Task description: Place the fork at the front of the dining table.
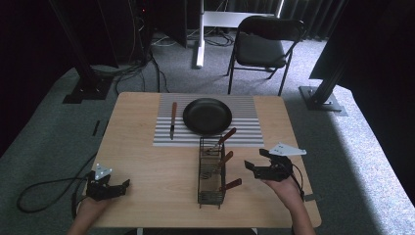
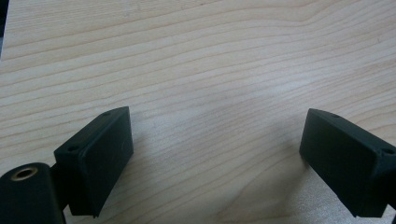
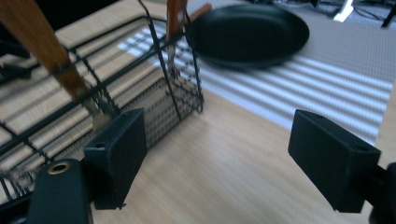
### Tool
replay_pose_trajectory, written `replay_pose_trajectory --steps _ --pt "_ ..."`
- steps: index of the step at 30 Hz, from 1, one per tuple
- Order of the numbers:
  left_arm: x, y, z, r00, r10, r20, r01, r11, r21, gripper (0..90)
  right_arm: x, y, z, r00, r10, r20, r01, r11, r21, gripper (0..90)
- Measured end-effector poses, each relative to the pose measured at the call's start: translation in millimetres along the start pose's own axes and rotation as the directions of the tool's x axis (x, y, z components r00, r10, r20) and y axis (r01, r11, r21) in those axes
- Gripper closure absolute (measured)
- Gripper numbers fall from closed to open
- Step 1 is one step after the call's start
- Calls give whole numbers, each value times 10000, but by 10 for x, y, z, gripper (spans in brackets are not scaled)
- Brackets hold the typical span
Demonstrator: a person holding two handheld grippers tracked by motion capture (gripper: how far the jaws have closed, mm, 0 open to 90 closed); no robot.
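Observation:
A black wire caddy (image 1: 211,171) stands on the wooden table (image 1: 156,171) with three wooden-handled utensils (image 1: 226,136) leaning in it. Behind it a black plate (image 1: 207,116) lies on a striped placemat (image 1: 244,127), and a wooden-handled knife (image 1: 172,120) lies left of the plate. My right gripper (image 1: 255,159) hovers just right of the caddy, open, nothing between its jaws. In the right gripper view the gripper (image 3: 219,158) faces the caddy (image 3: 177,93) and the plate (image 3: 247,30). My left gripper (image 1: 125,185) rests open at the table's front left, over bare wood (image 2: 210,70).
A black folding chair (image 1: 262,49) stands beyond the table's far edge. Black frame legs (image 1: 88,73) rise at both sides on the grey carpet. A cable (image 1: 44,191) trails from the left gripper over the floor.

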State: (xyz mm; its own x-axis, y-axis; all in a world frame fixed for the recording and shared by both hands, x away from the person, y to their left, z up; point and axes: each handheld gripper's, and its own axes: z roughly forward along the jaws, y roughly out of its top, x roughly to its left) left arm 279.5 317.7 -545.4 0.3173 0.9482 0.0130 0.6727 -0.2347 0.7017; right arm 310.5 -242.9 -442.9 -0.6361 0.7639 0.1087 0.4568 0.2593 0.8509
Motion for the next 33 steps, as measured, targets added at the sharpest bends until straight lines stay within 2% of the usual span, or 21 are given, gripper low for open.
replay_pose_trajectory --steps 8,15,18,24,31,33 --pt "0 0 0 10000 0 -3 0 10000 1 94 23 295 95 9997 88 -247 -103 9981 -600 211" --pt "0 0 0 10000 -2 -6 2 10000 -12 94 57 431 220 9990 121 -437 -152 9973 -717 233" --pt "0 0 1 10000 -3 -6 3 10000 -13 94 99 513 314 9981 310 -524 -343 9974 -641 242" --pt "1 0 0 10000 -1 -4 1 10000 -13 94 112 574 441 9975 595 -368 -616 9963 -597 288" --pt "0 0 0 10000 -11 3 11 10000 -6 94 123 583 609 9951 895 -420 -915 9946 -488 321" --pt "0 0 0 10000 -2 1 2 10000 1 95 130 581 648 9951 911 -394 -928 9947 -440 357"
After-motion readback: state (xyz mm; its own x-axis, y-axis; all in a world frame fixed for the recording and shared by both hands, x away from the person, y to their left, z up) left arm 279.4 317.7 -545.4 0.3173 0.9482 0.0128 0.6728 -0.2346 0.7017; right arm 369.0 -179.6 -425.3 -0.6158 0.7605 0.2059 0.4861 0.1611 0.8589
